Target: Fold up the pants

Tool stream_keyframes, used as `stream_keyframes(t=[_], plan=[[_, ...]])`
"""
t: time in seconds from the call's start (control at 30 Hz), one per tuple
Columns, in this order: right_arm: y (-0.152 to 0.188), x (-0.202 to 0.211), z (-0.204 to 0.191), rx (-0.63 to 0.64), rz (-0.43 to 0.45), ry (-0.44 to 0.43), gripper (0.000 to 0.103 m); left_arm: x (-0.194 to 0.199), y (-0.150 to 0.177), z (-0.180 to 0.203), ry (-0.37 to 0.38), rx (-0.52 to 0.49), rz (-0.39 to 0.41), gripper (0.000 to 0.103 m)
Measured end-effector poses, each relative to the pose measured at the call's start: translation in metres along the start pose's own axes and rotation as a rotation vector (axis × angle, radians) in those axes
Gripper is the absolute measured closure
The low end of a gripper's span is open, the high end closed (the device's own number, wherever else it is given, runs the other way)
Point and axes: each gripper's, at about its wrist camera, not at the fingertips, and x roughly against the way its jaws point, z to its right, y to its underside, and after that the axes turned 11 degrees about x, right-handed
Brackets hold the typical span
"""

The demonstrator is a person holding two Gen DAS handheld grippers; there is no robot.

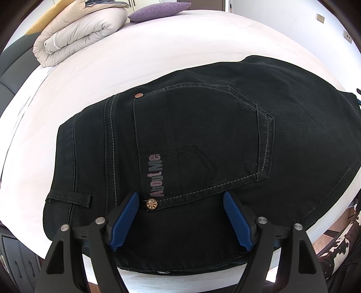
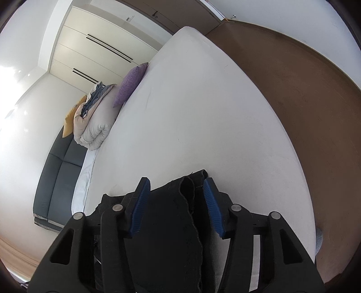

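Black jeans [image 1: 203, 139] lie on the white bed [image 1: 158, 51], back pocket up, waistband at the left. My left gripper [image 1: 180, 202] is open just above the seat of the jeans, its blue pads [image 1: 124, 220] either side of a pocket rivet [image 1: 151, 204]. In the right wrist view a bunched black leg end of the jeans [image 2: 180, 214] stands between the blue pads [image 2: 141, 207] of my right gripper [image 2: 177, 187]. The jaws stand apart around the cloth; I cannot tell whether they press it.
A folded beige duvet [image 1: 79, 33] and a purple cushion [image 1: 158, 11] lie at the bed's far end. A dark headboard [image 2: 56, 180] is on the left. Brown floor [image 2: 315, 112] runs along the bed's right edge. White wardrobes [image 2: 94, 45] stand beyond.
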Motion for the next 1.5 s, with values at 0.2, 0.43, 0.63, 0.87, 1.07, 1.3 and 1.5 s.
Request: stream_keyframes(t=[0.2, 0.43, 0.63, 0.87, 1.07, 1.3, 1.5], plan=[[-0.005, -0.025, -0.004, 0.052, -0.061, -0.007, 0.068, 0.0, 0.0, 0.001, -0.001, 0.001, 0.0, 0.023], [-0.01, -0.05, -0.005, 0.104, -0.093, 0.096, 0.099, 0.0, 0.0, 0.001, -0.004, 0.003, 0.002, 0.022], [-0.005, -0.044, -0.017, 0.166, -0.02, 0.274, 0.102, 0.001, 0.001, 0.003, -0.02, 0.006, 0.012, 0.019], [0.007, -0.023, 0.018, 0.022, 0.108, 0.44, 0.103, 0.003, 0.003, 0.003, -0.023, 0.011, 0.021, 0.017], [0.013, 0.019, 0.025, -0.029, 0.216, 0.365, 0.102, -0.001, 0.006, 0.0, -0.023, 0.022, 0.035, 0.015], [0.028, -0.013, -0.111, 0.242, 0.155, 0.043, 0.102, -0.001, 0.009, 0.001, -0.035, 0.04, 0.051, 0.015], [0.087, -0.133, -0.182, 0.327, -0.127, -0.105, 0.102, 0.005, 0.018, -0.001, -0.023, 0.05, 0.055, 0.015]])
